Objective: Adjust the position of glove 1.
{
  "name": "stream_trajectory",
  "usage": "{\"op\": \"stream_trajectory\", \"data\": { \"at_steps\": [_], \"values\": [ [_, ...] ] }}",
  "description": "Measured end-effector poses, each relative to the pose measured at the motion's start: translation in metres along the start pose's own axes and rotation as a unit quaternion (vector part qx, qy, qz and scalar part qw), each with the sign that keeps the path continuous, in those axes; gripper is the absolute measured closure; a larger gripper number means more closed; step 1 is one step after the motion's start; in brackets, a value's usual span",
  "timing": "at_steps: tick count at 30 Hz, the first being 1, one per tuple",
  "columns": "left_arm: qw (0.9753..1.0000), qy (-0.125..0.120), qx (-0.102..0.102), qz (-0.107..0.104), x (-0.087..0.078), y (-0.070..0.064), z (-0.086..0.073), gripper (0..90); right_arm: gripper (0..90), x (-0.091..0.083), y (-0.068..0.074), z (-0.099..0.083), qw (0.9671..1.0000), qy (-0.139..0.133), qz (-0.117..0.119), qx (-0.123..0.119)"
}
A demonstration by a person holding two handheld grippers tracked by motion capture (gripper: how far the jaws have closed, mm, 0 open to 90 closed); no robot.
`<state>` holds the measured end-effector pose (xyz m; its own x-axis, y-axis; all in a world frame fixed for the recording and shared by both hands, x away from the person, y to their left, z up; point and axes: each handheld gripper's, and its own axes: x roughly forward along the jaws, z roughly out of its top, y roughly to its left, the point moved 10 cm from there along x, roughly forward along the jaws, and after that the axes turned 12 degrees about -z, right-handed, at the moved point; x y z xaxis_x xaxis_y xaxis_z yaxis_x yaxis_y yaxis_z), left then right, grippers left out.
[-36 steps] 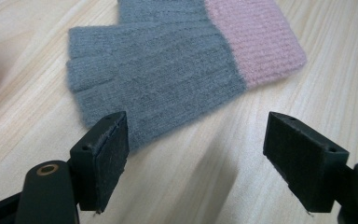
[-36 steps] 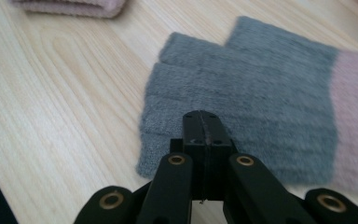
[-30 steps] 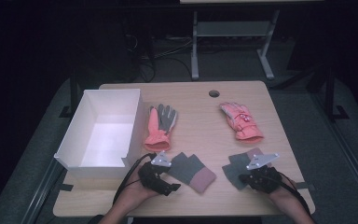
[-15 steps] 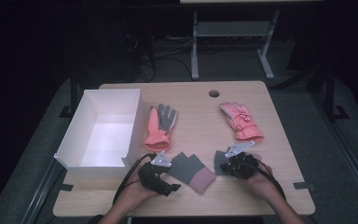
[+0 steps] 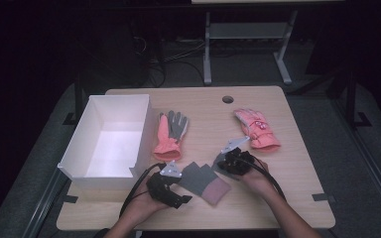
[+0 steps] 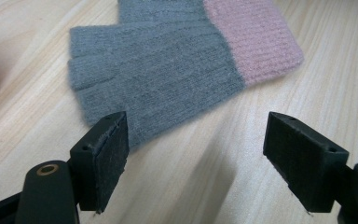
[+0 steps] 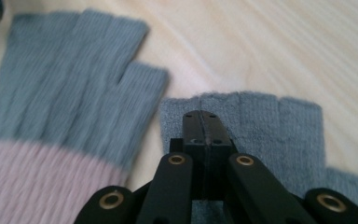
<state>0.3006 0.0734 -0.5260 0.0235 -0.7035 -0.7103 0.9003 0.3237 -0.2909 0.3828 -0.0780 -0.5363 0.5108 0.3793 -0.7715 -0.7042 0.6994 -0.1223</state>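
The light wooden tabletop (image 5: 203, 101) carries everything, and the open white rectangular box (image 5: 95, 171) at its left is seen with nothing in it, so the sorting or packing of gloves is judged to have barely begun. Four gloves are laid out on the wood. A padded pink winter glove (image 5: 256, 129) lies at the far right, well apart from the box. An orange glove with a grey palm (image 5: 170, 134) lies just beside the box's right wall. At the near middle a grey knitted fingerless glove with a pink cuff (image 5: 203, 181) lies flat, and a second grey knitted fingerless glove (image 7: 270, 135) lies just beside it on the right.

The right tongs (image 5: 226, 162) are closed, jaws together, on the finger edge of that second grey glove, which rests on the wood and is not yet lifted. The left tongs (image 6: 196, 163) are held wide apart, with nothing between the jaws, near the lower edge of the pink-cuffed glove and not touching it.

No glove is seen paired, stacked or boxed; whatever is intended for all four is judged to remain undone.
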Motion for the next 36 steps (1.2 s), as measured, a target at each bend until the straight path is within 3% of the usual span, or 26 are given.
{"op": "stream_trajectory", "data": {
  "at_steps": [8,11,13,14,15,18,22,25,31,36],
  "values": [
    [1.0,0.002,-0.001,-0.002,0.0,0.0,-0.001,21.8,90.0,0.015,-0.007,0.017,0.9999,-0.01,0.005,0.011],
    [1.0,0.001,0.0,-0.001,0.0,0.001,-0.001,21.9,89.0,0.008,-0.008,0.017,0.9996,-0.021,0.009,0.013],
    [1.0,0.002,0.0,0.0,0.0,0.001,-0.001,21.9,82.8,-0.003,-0.014,0.015,0.9994,-0.029,0.006,0.018],
    [1.0,0.002,0.0,0.0,0.0,0.001,-0.001,21.9,76.4,-0.013,-0.021,0.012,0.9989,-0.034,0.0,0.031],
    [1.0,0.005,0.003,0.0,-0.001,0.002,-0.001,21.9,76.4,-0.013,-0.021,0.012,0.9989,-0.034,0.0,0.031],
    [1.0,0.007,0.004,-0.001,-0.001,0.001,-0.002,21.9,63.7,-0.027,-0.032,-0.004,0.9986,-0.027,-0.008,0.044],
    [0.9999,0.011,0.005,0.0,-0.001,0.002,-0.003,21.9,57.0,-0.036,-0.039,-0.031,0.9984,-0.012,-0.016,0.053],
    [0.9999,0.015,0.004,-0.001,0.0,0.002,-0.004,21.9,53.7,-0.038,-0.042,-0.04,0.9976,-0.014,-0.02,0.064],
    [0.9998,0.016,0.009,0.0,0.0,0.003,-0.003,21.9,55.8,-0.026,-0.037,-0.04,0.9979,-0.009,-0.016,0.062],
    [0.9998,0.019,0.01,0.0,0.0,0.003,-0.004,21.9,73.7,-0.025,-0.037,-0.04,0.9973,-0.008,-0.024,0.069]
  ]
}}
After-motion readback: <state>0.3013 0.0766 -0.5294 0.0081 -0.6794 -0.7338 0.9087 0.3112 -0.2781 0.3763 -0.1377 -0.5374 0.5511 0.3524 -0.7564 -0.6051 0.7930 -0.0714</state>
